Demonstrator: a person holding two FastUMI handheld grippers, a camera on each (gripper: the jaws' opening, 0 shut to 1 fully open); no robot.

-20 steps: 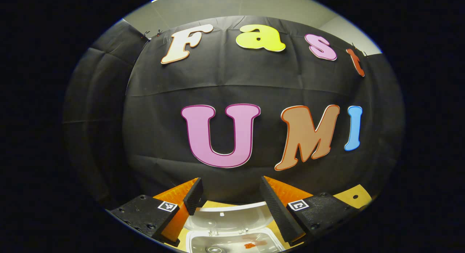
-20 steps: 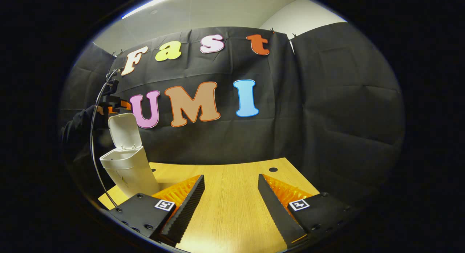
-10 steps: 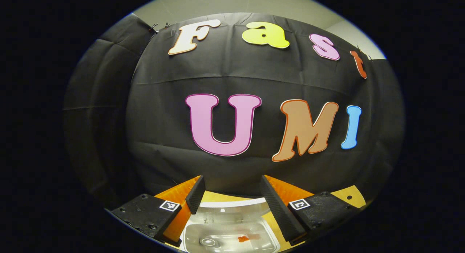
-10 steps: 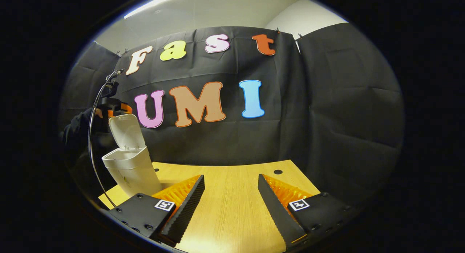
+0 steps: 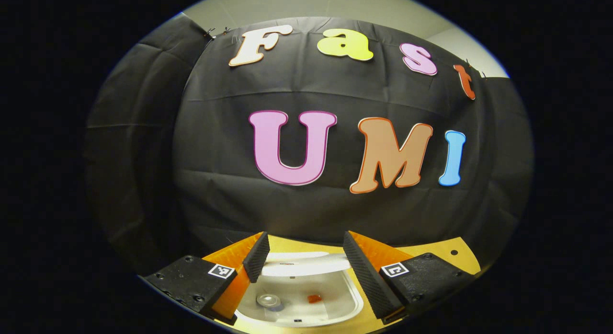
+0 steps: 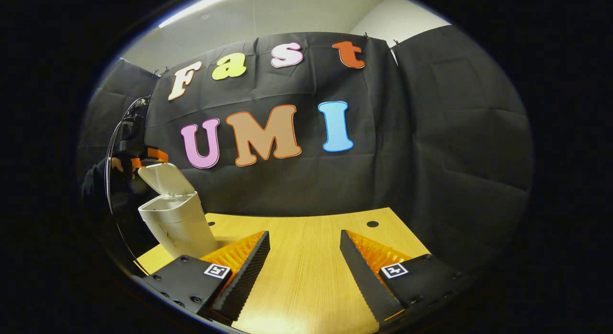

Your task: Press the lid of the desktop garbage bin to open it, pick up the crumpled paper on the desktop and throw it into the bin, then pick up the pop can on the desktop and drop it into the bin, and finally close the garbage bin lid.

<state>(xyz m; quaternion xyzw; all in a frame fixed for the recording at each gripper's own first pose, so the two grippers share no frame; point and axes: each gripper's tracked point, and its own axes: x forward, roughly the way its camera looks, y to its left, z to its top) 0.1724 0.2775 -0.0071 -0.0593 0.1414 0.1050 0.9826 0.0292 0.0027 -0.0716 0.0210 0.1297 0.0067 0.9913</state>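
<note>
The white desktop bin point(image 6: 178, 224) stands at the table's left. Its lid point(image 6: 165, 178) is hinged at the back and leans forward, about half way down. My left gripper point(image 6: 146, 156) is up against the lid's raised edge, held by a hand point(image 6: 112, 164). In the left gripper view my left gripper point(image 5: 304, 238) is open above the bin's mouth point(image 5: 354, 303), with the lid's edge point(image 5: 306, 266) between its fingers. Down inside lie a silver pop can top point(image 5: 268, 300) and a small red patch point(image 5: 313, 298). My right gripper point(image 6: 304, 235) is open over bare tabletop, holding nothing.
The wooden table point(image 6: 306, 276) runs back to the black cloth wall, with two small holes point(image 6: 372, 224) near its far edge. A cable point(image 6: 111, 147) loops up from the left gripper beside the bin.
The lid has swung from nearly upright to about half way down. My left gripper has followed it forward and down over the bin. My right gripper has barely moved.
</note>
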